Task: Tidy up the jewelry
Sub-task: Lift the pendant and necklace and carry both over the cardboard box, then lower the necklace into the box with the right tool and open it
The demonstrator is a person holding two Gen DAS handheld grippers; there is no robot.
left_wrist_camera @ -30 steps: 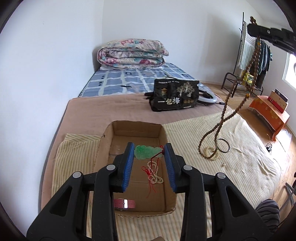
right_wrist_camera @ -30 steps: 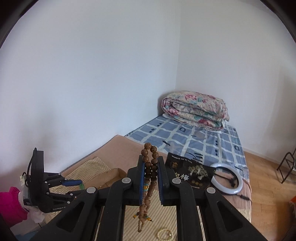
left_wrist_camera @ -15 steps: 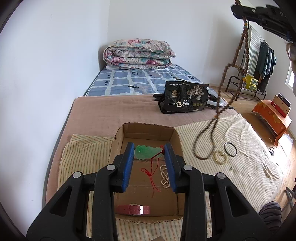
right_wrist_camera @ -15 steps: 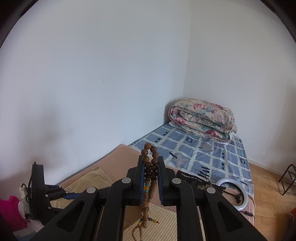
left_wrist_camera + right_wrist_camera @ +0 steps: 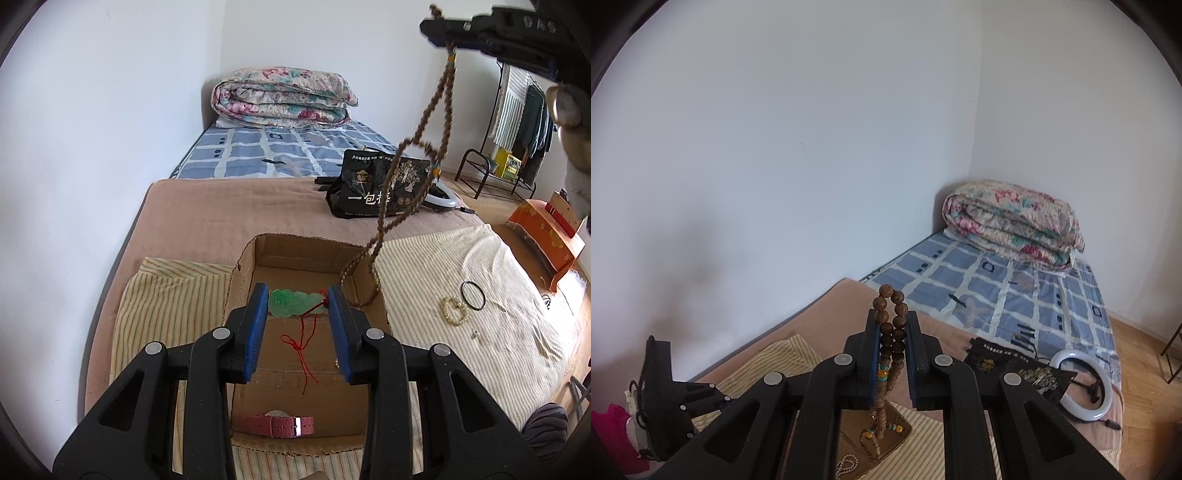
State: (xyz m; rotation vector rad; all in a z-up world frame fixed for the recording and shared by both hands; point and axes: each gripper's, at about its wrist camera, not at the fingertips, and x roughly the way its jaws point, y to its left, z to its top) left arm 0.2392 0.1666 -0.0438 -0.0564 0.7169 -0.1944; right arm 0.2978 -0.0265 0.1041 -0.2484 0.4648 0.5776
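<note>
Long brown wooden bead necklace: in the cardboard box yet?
Partly. The brown wooden bead necklace hangs from the right gripper; its lower loop dips inside the cardboard box.

wooden bead necklace (image 5: 421,155) hanging, tail in cardboard box (image 5: 243,269) | jade pendant (image 5: 291,302) (red cord), pink watch (image 5: 275,425) inside

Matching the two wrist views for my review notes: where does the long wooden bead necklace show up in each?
Left wrist: wooden bead necklace hangs upper right, its end dipping into the cardboard box.
Right wrist: bottom centre, clamped in the right gripper.
Shared landmark: folded floral quilt.
</note>
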